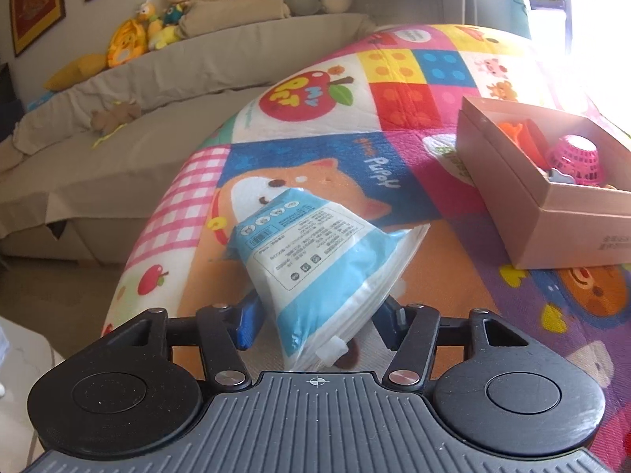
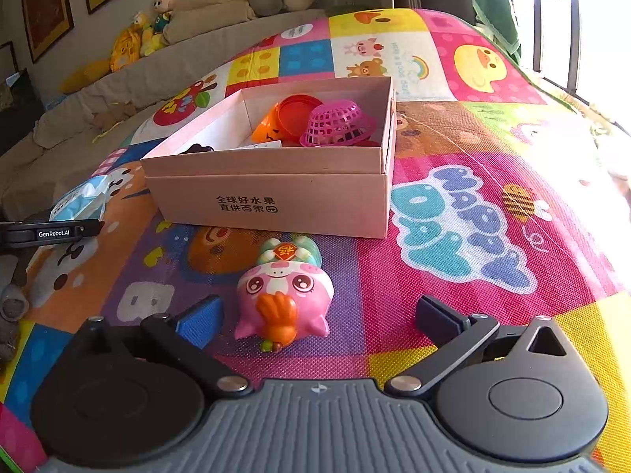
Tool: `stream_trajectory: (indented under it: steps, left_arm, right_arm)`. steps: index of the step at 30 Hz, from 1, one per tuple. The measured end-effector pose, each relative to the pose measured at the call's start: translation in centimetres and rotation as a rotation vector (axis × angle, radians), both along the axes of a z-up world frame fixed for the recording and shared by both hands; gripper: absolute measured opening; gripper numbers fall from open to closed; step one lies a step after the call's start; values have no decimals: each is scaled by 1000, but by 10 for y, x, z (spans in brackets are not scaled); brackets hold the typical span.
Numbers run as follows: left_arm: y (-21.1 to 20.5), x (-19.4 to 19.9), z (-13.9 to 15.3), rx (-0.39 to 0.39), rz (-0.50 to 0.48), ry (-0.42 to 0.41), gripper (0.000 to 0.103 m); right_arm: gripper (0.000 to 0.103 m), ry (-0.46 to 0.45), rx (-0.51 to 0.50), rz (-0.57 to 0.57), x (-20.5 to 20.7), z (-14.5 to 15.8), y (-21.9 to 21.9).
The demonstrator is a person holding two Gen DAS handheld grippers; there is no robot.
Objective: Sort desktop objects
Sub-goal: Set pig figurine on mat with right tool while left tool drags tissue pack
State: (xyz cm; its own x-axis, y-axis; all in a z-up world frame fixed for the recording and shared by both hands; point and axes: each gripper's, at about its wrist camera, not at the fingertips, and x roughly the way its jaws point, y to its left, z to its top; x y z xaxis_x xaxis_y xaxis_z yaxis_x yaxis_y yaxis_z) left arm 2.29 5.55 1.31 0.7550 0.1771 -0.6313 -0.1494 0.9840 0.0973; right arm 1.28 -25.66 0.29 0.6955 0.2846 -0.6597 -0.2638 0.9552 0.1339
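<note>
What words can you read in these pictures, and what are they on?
"全球好水果 直供百果园": cardboard box front.
"GenRobot.AI": left gripper side.
"HAPPY DAY": play mat.
"MY PET": the mat's apple.
"PUPPY": the mat's dog picture.
Blue-and-white packet: print too small to read.
Pink toy: gold sign, unreadable.

cardboard box (image 2: pixel 276 193) blocking ahead, bare mat (image 2: pixel 453 216) right of it

Plush toys (image 1: pixel 157 23) line the beige sofa (image 1: pixel 118 138) beneath framed pictures (image 1: pixel 37 0).
</note>
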Motion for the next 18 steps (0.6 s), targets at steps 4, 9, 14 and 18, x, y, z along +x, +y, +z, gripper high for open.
stream_trajectory:
  steps: [4,9,14,18]
  left_arm:
    - [-26,-27,2,-41,-149,15,60]
    - [-56,-58,4,-89,-311,17,65]
    - [-72,-67,8,-89,-369,12,81]
    - [-64,-64,20,-73,-327,-53,96]
  right_arm:
    - [103,-1,-27,0,0,-1,4]
    - [103,1,-69,2,-1,-2,10]
    - [103,3,-82,9,-1,-3,11]
    - [103,9,-119,34,0,-4,15]
